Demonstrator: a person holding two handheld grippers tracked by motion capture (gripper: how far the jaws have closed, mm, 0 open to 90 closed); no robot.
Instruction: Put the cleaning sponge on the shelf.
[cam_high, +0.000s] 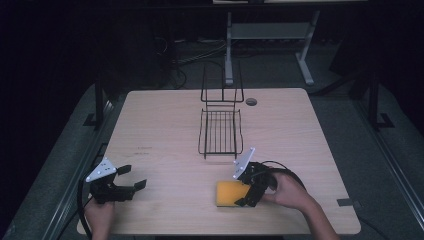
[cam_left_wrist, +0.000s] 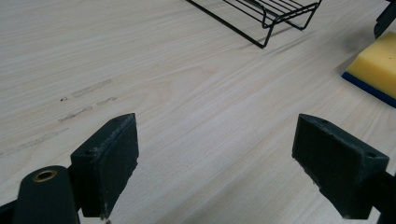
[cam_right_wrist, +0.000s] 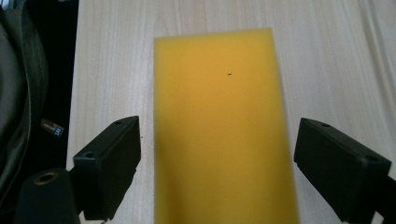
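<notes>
High view: a yellow sponge (cam_high: 229, 194) lies flat on the near right part of the wooden table (cam_high: 165, 130), close to the front edge. Right gripper (cam_high: 248, 194), held in the person's right hand (cam_high: 287, 192), sits at the sponge's right end, jaws spread to either side of it. Right gripper view: the sponge (cam_right_wrist: 222, 126) runs lengthwise between the two black jaws, with a gap of bare wood visible beside the left jaw; no contact can be confirmed on the other side. Left gripper view: the sponge (cam_left_wrist: 376, 65) shows a dark blue underlayer along its lower edge. Beyond the sponge, near the table's middle, stands a black wire rack (cam_high: 220, 131) with an upright wire back at its far end; its near end lies just beyond the right gripper. A small round grommet (cam_high: 251, 101) is set in the tabletop near the far edge. Left gripper (cam_high: 131, 182), in the left hand (cam_high: 99, 215), rests at the near left corner, well apart from the sponge, jaws apart over bare wood. Faint grey smudges (cam_left_wrist: 84, 100) mark the tabletop ahead of it
</notes>
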